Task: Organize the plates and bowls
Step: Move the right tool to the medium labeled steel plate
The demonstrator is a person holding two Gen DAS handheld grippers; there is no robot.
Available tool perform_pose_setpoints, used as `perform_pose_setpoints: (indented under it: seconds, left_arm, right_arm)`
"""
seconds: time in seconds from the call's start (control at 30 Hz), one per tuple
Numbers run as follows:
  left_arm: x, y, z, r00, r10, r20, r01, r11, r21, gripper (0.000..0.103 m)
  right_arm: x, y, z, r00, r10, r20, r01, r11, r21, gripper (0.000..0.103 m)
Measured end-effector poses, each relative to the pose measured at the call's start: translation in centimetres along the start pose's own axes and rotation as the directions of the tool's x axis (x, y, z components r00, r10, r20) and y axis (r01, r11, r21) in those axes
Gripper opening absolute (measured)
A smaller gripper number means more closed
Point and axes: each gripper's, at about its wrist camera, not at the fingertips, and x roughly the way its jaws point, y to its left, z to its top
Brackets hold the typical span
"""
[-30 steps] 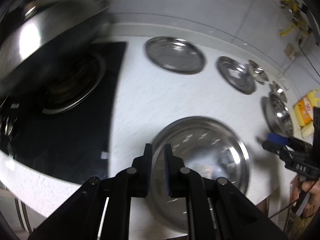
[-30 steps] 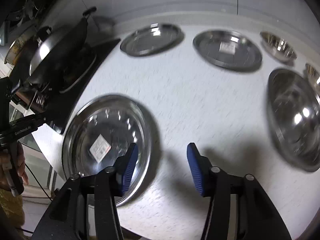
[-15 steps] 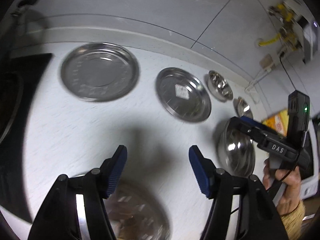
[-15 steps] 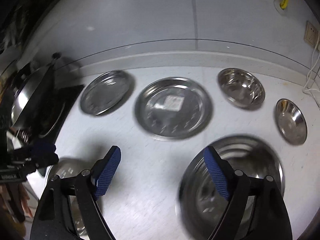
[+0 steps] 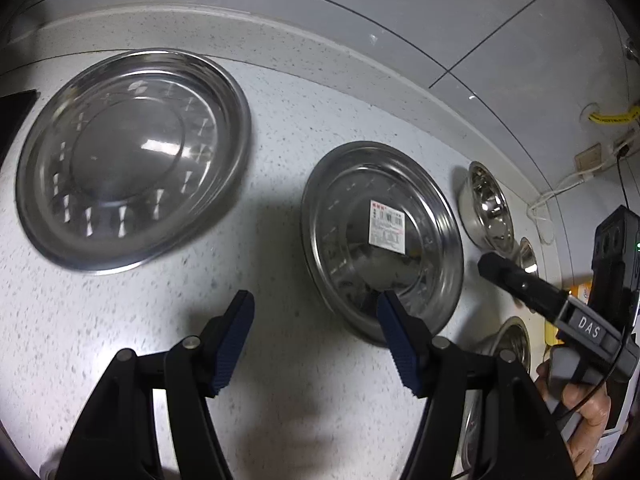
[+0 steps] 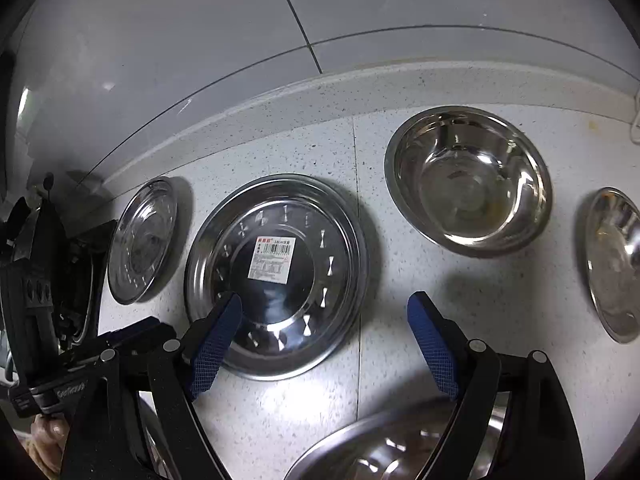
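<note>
1. Left gripper (image 5: 314,334): jaws wide apart, nothing between them, hovering over bare speckled counter (image 5: 280,160). Its right blue pad (image 5: 394,340) overlaps the near rim of the labelled plate in view; can't tell if touching.
2. Right gripper (image 6: 324,344): jaws also spread wide, empty. Left pad (image 6: 216,344) sits over the near-left edge of the labelled plate; contact unclear.
3. Labelled plate (image 6: 276,276): steel, flat on counter, white sticker (image 6: 272,264) w/ barcode at centre. Seen in both views.
4. Plain plate (image 5: 132,160): steel, no sticker, lies left of the labelled one, apart from it, near the backsplash. In right wrist view it's far left, beside the black stove edge (image 6: 86,272).
5. Deep bowl (image 6: 468,180): steel, upright, right of the labelled plate, not touching it.
6. Small bowl (image 6: 614,264): further right, at frame edge, apart from the deep bowl.
7. Big bowl (image 6: 384,444): near edge of right wrist view, partly cut off, under the right gripper's right finger.
8. Wall outlet + white cable (image 5: 560,192) at far right on the tiled wall.
</note>
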Motion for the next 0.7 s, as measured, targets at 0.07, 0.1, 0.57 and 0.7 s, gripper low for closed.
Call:
perform_pose_setpoints:
  seconds: [0.07, 0.1, 0.57, 0.7]
  left_arm:
    - [0.4, 0.1, 0.5, 1.0, 0.005, -0.003, -0.005, 1.0, 0.0, 0.063]
    - [0.6, 0.1, 0.7, 1.0, 0.007, -0.004, -0.007, 1.0, -0.003, 0.063]
    - [2.8, 0.3, 2.8, 1.0, -0.02, -0.019, 0.02, 1.0, -0.007, 0.063]
    - [2.8, 0.4, 2.9, 0.999, -0.034, -0.026, 0.034, 0.999, -0.004, 0.063]
  right_arm:
    - [0.7, -0.2, 0.2, 1.0, 0.014, -0.016, -0.014, 1.0, 0.012, 0.081]
    - [1.0, -0.2, 0.2, 1.0, 0.018, -0.024, -0.018, 1.0, 0.009, 0.081]
    - [3.9, -1.2, 1.2, 0.995, 0.058, -0.085, -0.054, 0.997, 0.051, 0.081]
    - [4.0, -1.8, 1.3, 0.992, 0.09, -0.086, -0.083, 0.993, 0.078, 0.081]
